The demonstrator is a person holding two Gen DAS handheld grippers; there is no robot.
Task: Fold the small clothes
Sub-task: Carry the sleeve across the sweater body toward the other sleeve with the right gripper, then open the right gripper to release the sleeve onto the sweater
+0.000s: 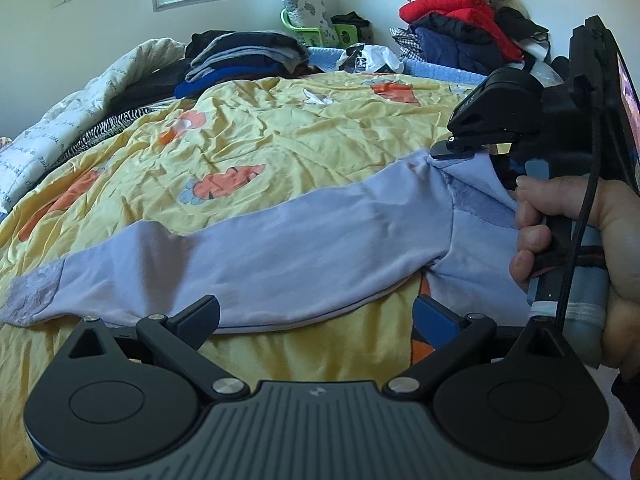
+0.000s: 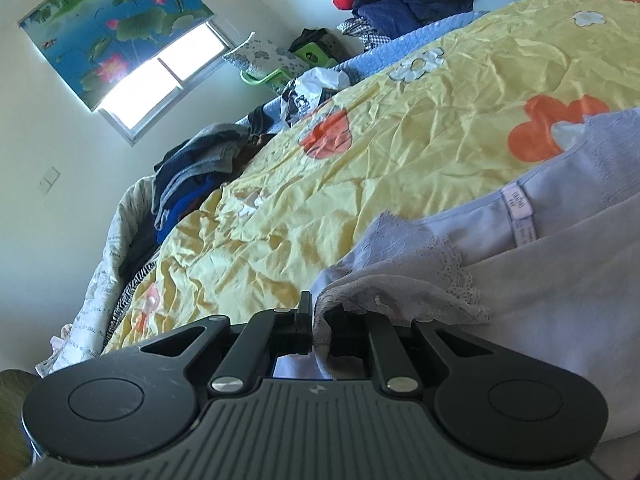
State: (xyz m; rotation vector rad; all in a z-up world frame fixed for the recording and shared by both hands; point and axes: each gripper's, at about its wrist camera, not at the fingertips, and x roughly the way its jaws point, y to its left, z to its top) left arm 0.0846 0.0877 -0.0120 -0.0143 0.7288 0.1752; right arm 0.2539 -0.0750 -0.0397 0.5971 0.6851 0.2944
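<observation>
A lavender garment (image 1: 300,240) with lace trim lies stretched across the yellow flowered quilt (image 1: 280,140). My left gripper (image 1: 316,312) is open at the bottom of the left wrist view, its fingers (image 1: 196,312) spread wide on either side of the garment's near hem, pads not pressing. My right gripper (image 1: 452,152), held in a person's hand (image 1: 600,232), is shut on the garment's right end and lifts it slightly. In the right wrist view the right gripper (image 2: 312,320) pinches the lace edge of the garment (image 2: 540,280), which drapes over its right finger.
A stack of folded dark clothes (image 1: 244,60) sits at the far side of the bed. A heap with a red jacket (image 1: 452,20) rises at the far right. A white quilt (image 1: 60,128) is bunched along the left edge. A plastic bag (image 1: 372,58) lies near the blue bed edge.
</observation>
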